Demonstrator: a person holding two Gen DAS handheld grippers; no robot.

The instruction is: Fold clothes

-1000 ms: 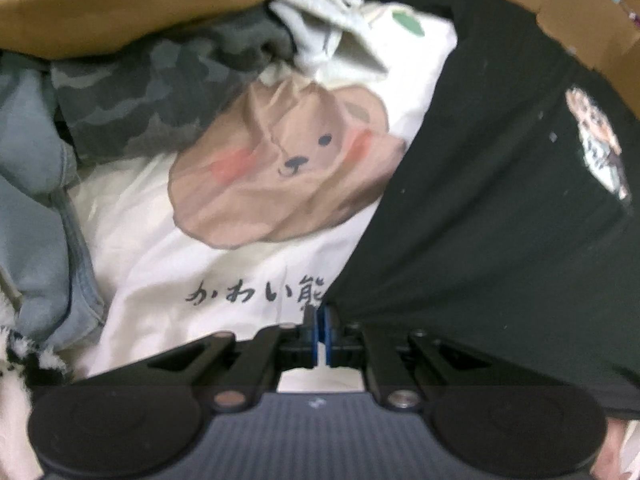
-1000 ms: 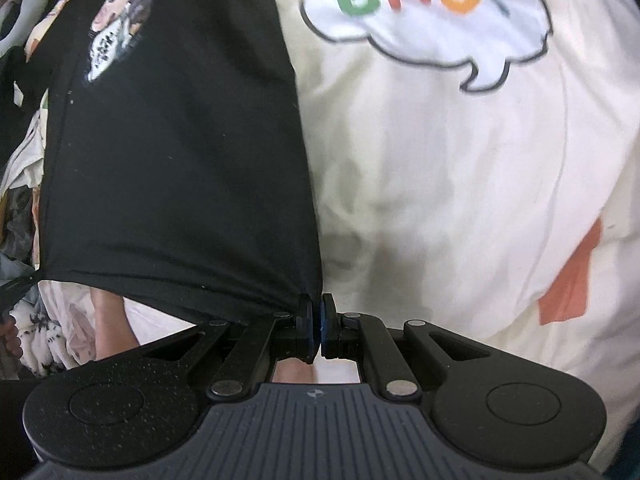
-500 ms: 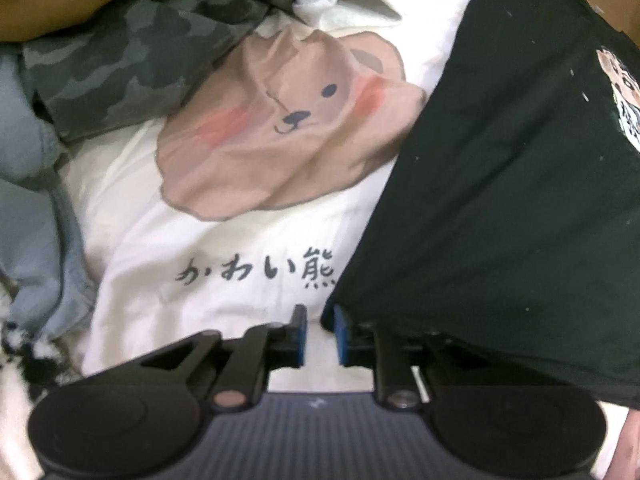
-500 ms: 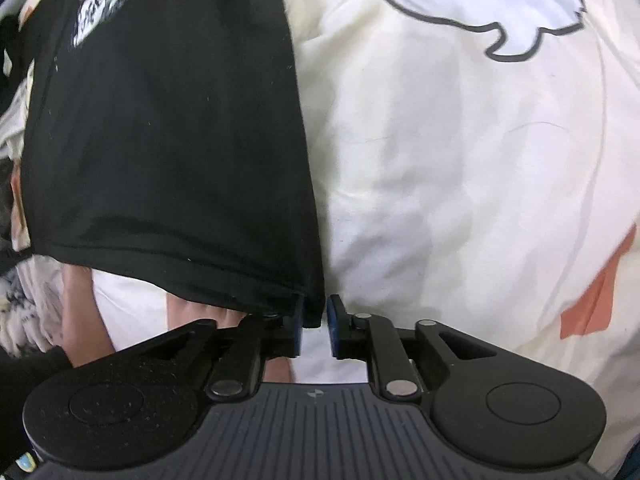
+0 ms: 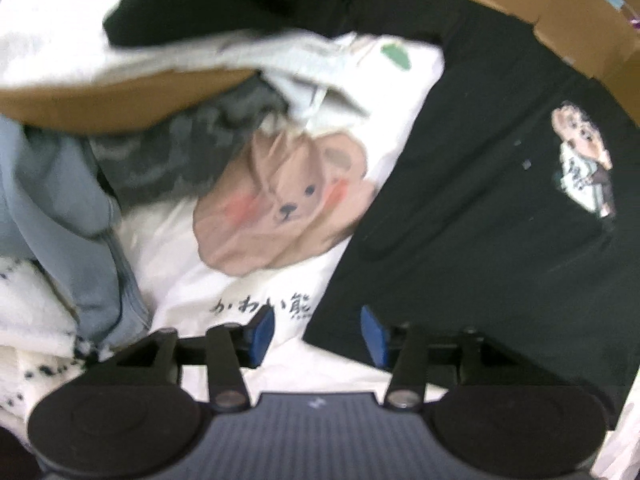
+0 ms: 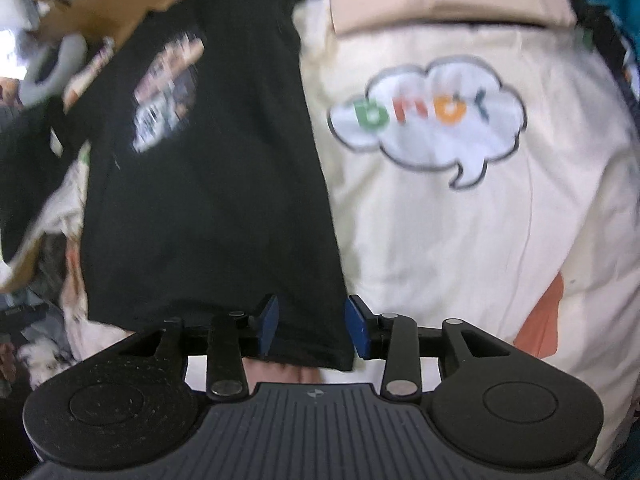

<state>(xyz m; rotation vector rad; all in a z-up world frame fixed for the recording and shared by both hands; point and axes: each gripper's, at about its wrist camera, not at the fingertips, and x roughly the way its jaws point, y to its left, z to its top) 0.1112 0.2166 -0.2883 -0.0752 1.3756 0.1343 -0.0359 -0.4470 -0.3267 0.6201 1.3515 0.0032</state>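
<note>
Heaped laundry fills nearly everything under the two cameras, with brown cardboard boxes [image 5: 576,20] showing only along the far edge. A black T-shirt [image 5: 480,200] lies spread flat on top of the pile, its small cartoon print [image 5: 584,164] facing up and its near hem running from one gripper to the other. Under its left side sits a white shirt with a bear face [image 5: 288,204] and a line of Japanese lettering; under its right side lies a cream garment [image 6: 480,260] with a speech-bubble print [image 6: 428,120]. Blue-grey denim [image 5: 60,208] and a camouflage piece [image 5: 172,160] are bunched at the left of the heap.

The left gripper [image 5: 318,332] hangs over the shirt's near-left hem corner with its jaws wide, the blue pads either side of the corner and nothing between them. The right gripper [image 6: 310,326] has its jaws equally wide, straddling the near-right hem corner without pinching it (both views are motion-blurred, so contact with the cloth is hard to judge). That pairing, one gripper per corner, suits a shirt laid out smooth and square. Laid flat like this it fits either a spread just made or a fold about to be taken up; no crease shows across the body yet.
</note>
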